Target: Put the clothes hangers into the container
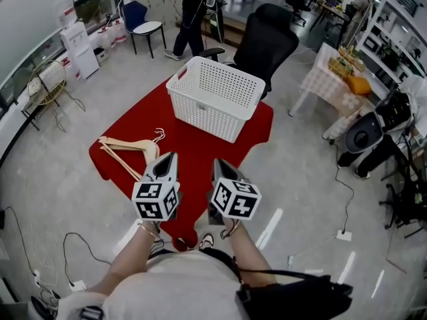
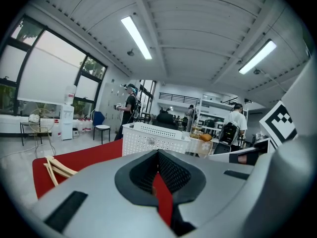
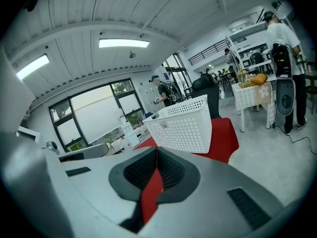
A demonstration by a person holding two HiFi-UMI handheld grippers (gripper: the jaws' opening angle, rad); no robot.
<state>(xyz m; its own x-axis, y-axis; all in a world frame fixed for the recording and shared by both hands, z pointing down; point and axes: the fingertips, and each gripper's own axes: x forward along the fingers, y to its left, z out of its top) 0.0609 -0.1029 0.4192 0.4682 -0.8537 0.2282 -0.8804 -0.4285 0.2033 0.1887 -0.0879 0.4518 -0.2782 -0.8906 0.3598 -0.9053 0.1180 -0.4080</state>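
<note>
Holding the left tool [image 1: 167, 157] and the right tool [image 1: 219, 163] side by side above the near part of a red counter [image 1: 193, 142], a person points both toward a white basket [image 1: 208, 115] at the counter's far end. Each tool is clenched. In the left and right gripper views the dark pads [image 2: 171, 171] meet at the tips with nothing gripped between them, and only red cloth shows through the slit behind. Neither tool touches anything on the counter.

A small stack of wooden hangers [image 1: 129, 148] lies flat at the counter's left edge, just left of the left tool and apart from it, with the metal hooks [image 1: 159, 136] turned toward the basket. The basket stands upright with its open top facing up, close to the far right edge, and a black office chair [image 1: 268, 40] stands right behind it.

Bare red cloth stretches between the tools and the basket, and grey floor [image 1: 67, 152] lies open to the left and right of the counter. Both forearms [image 1: 130, 257] reach forward from the body, nearly parallel, with the tools tilted slightly downward. Far off, another person [image 1: 190, 15] stands beside a blue chair [image 1: 142, 20].
</note>
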